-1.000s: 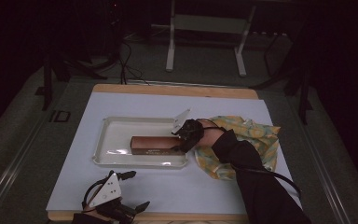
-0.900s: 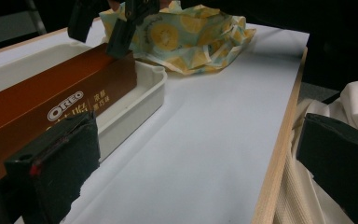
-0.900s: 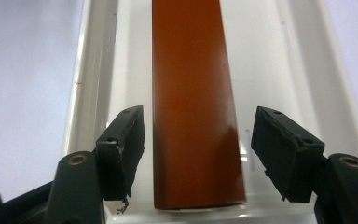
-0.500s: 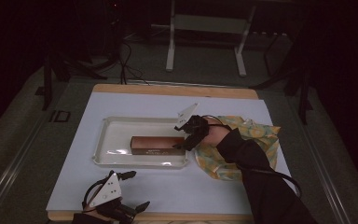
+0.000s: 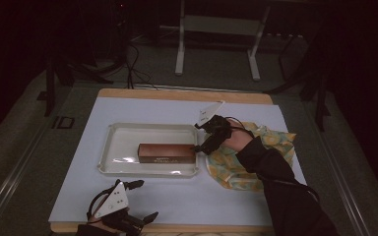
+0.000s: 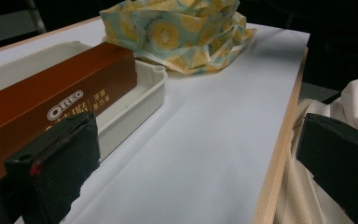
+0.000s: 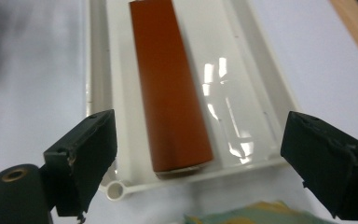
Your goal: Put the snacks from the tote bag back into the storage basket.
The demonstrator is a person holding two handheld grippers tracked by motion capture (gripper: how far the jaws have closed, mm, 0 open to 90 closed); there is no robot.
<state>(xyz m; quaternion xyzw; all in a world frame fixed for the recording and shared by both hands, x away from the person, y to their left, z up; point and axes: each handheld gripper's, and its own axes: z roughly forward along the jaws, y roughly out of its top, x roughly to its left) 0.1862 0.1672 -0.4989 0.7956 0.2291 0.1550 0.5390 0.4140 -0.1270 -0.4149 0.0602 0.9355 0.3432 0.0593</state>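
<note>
A long brown Oreo box [image 5: 166,152] lies flat in a white tray [image 5: 108,147] at mid-table. My right gripper [image 5: 197,137] hovers just off the box's right end, above the tray's edge. Its jaws have just been opening and stand wide, with no pad touching the box. In the right gripper view the box [image 7: 168,84] stretches away inside the tray [image 7: 95,70], its near end below the open right gripper [image 7: 205,158]. My left gripper [image 5: 145,200] rests open at the table's near edge. Between its spread jaws, the left gripper [image 6: 196,163] holds nothing; the box [image 6: 51,98] lies beyond.
A crumpled yellow and teal patterned cloth [image 5: 256,157] lies right of the tray, under the right forearm, and shows as cloth [image 6: 182,32] in the left gripper view. The white mat [image 5: 187,196] covers a wooden table. A metal stand [image 5: 216,39] stands on the floor behind.
My right gripper has risen and drawn back a little from the box's end, and its jaws have spread wider. The box stays in the tray. The left gripper has not moved.
</note>
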